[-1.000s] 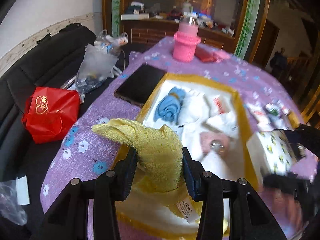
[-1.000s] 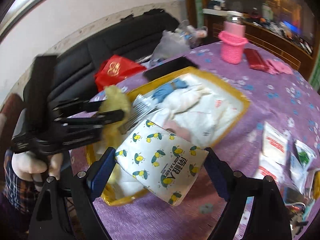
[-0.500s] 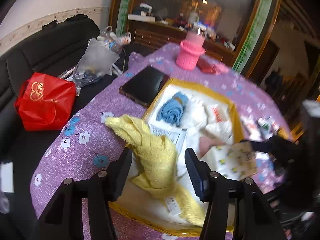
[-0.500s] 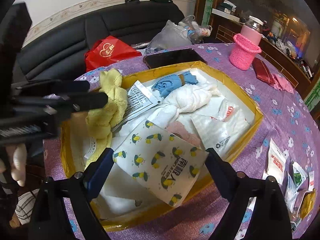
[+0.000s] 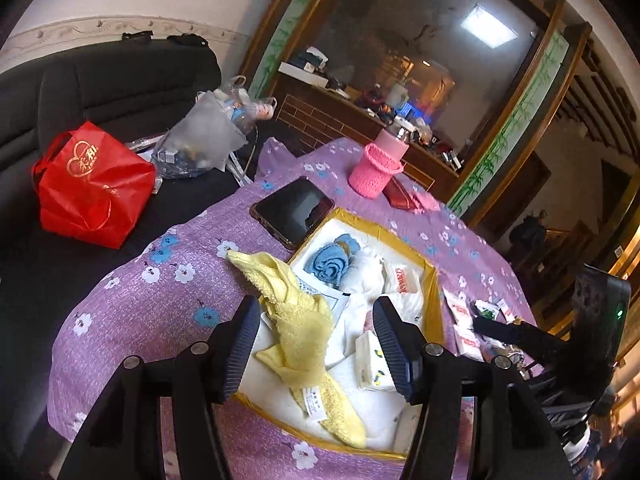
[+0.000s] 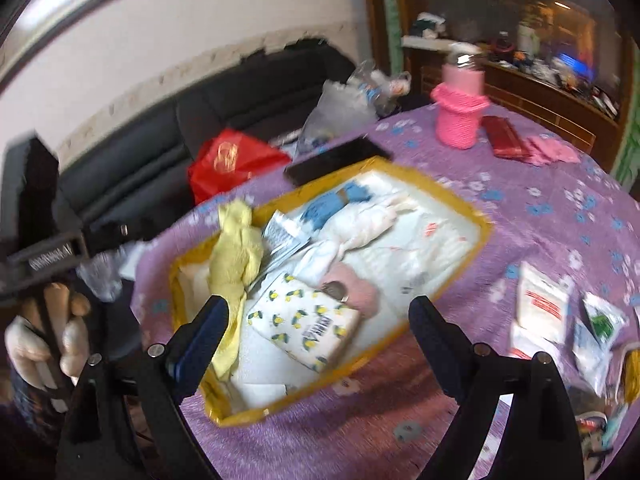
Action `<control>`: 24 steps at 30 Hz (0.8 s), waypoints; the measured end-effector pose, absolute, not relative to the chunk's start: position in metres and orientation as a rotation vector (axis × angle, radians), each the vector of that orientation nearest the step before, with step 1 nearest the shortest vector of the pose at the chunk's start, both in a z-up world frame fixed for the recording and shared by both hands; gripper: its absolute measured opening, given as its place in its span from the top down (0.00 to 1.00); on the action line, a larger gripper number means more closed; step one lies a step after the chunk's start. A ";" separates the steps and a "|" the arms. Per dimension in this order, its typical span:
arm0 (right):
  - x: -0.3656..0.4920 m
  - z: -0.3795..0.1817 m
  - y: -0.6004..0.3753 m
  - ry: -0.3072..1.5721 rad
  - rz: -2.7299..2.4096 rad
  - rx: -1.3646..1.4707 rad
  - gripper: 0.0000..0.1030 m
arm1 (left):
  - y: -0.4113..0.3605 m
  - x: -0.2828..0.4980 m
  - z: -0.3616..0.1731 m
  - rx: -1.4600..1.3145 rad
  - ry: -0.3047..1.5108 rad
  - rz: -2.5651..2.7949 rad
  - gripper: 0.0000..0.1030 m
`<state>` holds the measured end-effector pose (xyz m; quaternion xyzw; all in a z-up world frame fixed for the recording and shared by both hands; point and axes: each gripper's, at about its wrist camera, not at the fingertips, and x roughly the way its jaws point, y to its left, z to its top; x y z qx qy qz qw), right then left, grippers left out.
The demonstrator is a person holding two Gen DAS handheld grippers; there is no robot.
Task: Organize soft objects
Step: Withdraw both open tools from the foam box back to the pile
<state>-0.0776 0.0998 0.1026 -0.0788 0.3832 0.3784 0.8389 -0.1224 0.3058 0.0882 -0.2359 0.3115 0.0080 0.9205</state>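
A yellow-rimmed box (image 5: 435, 285) (image 6: 478, 236) lined in white stands on the purple flowered table. A yellow towel (image 5: 298, 322) (image 6: 234, 256) drapes over its near left rim. Inside lie a rolled blue cloth (image 5: 330, 262) (image 6: 320, 212), white soft items (image 6: 372, 228), a pink item (image 6: 356, 294) and a lemon-print tissue pack (image 6: 306, 326) (image 5: 370, 366). My left gripper (image 5: 314, 344) is open and empty above the towel. My right gripper (image 6: 318, 338) is open and empty above the tissue pack.
A black tablet (image 5: 292, 210) lies beside the box's far corner. A pink knitted bottle holder (image 5: 376, 168) and a red wallet (image 6: 506, 142) stand farther back. Several small packets (image 6: 540, 304) lie right of the box. A red bag (image 5: 90, 184) sits on the black sofa.
My left gripper opened, let go of the yellow towel and drew back. My right gripper released the lemon-print tissue pack into the box and lifted away.
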 end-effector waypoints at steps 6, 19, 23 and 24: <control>-0.092 0.129 0.000 0.722 0.694 -0.018 0.11 | 0.281 -0.134 0.102 -0.453 0.616 -0.008 0.39; -0.115 0.096 -0.212 0.742 0.304 0.205 0.09 | 0.168 -0.132 0.102 -0.212 0.682 -0.175 0.38; -0.114 0.093 -0.234 0.725 0.285 0.247 0.09 | 0.135 -0.128 0.097 -0.170 0.731 -0.227 0.38; -0.113 0.092 -0.237 0.721 0.285 0.255 0.09 | 0.127 -0.128 0.095 -0.155 0.739 -0.233 0.38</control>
